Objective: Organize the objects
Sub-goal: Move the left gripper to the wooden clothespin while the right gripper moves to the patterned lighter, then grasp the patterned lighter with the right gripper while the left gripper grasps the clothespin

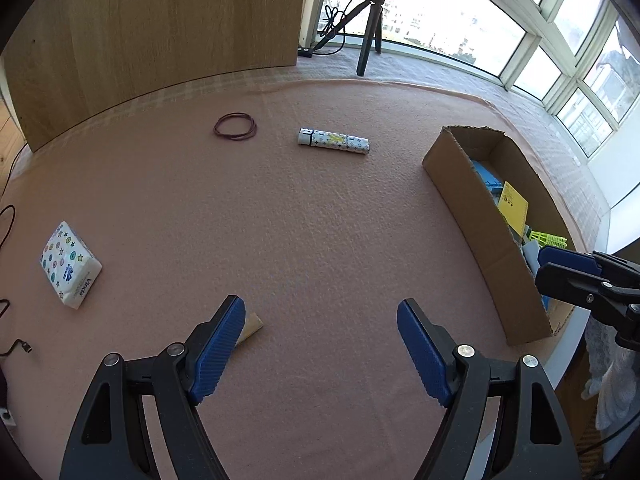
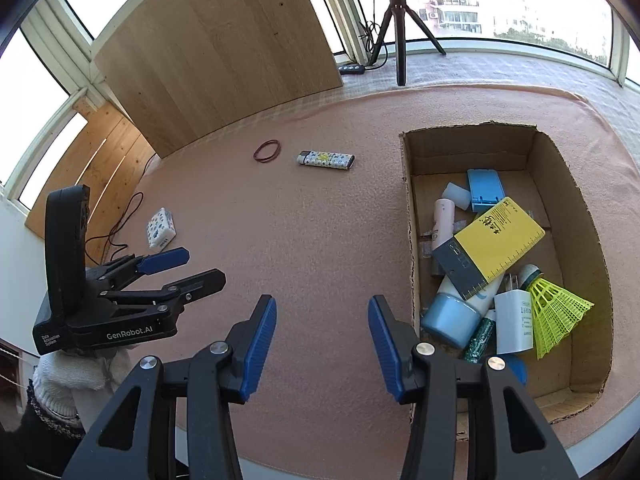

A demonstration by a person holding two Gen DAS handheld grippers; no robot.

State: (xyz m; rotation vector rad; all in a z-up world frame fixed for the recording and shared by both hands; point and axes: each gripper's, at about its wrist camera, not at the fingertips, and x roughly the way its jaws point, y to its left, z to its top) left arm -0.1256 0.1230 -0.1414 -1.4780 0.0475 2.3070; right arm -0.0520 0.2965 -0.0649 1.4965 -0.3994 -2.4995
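A patterned white lighter lies on the pink mat, with red-brown rubber bands to its left. A tissue pack lies at the left. A small tan object sits partly hidden behind my left gripper's left finger. An open cardboard box at the right holds several items. My left gripper is open and empty above the mat; it also shows in the right wrist view. My right gripper is open and empty beside the box; it also shows in the left wrist view.
A wooden panel stands at the back. A tripod and a power strip stand by the windows. Cables trail at the left. The table edge runs just right of the box.
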